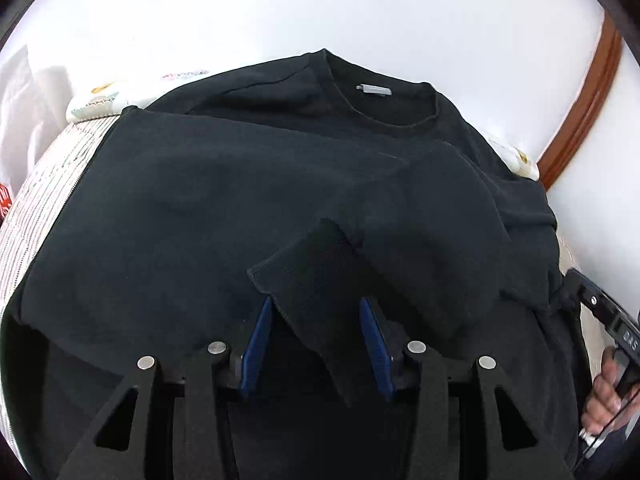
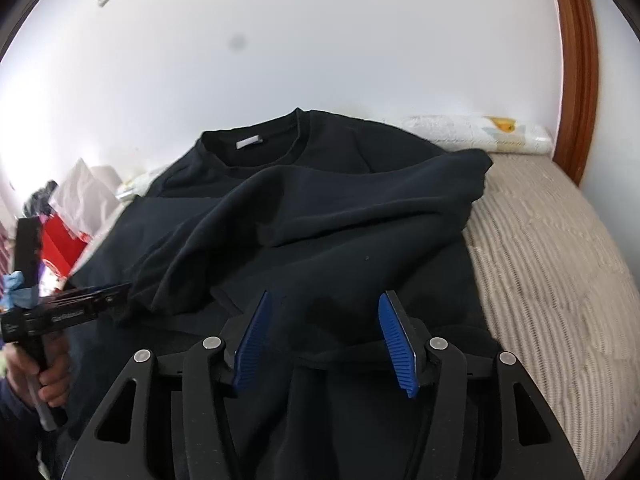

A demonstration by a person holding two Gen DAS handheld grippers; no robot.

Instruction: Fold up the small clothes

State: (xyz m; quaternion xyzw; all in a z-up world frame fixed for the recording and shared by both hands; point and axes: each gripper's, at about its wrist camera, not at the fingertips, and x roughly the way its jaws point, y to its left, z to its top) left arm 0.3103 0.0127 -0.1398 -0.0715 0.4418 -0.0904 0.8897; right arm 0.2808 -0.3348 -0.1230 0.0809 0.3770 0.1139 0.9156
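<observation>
A black sweatshirt (image 1: 200,200) lies flat on the bed, collar and white neck label (image 1: 374,89) at the far end. One sleeve is folded across the body; its ribbed cuff (image 1: 308,280) lies between the blue pads of my left gripper (image 1: 316,308), which is open and not clamping it. In the right wrist view the sweatshirt (image 2: 320,200) lies with the folded sleeve bunched across it. My right gripper (image 2: 324,304) is open and empty above the lower body of the garment, near the hem.
The bed has a beige striped cover (image 2: 540,260) and patterned pillows (image 2: 476,132) against a white wall. A brown wooden frame (image 2: 576,60) stands at the right. A red bag and white clutter (image 2: 64,248) lie at the bed's left. The other gripper (image 2: 60,312) shows at the left edge.
</observation>
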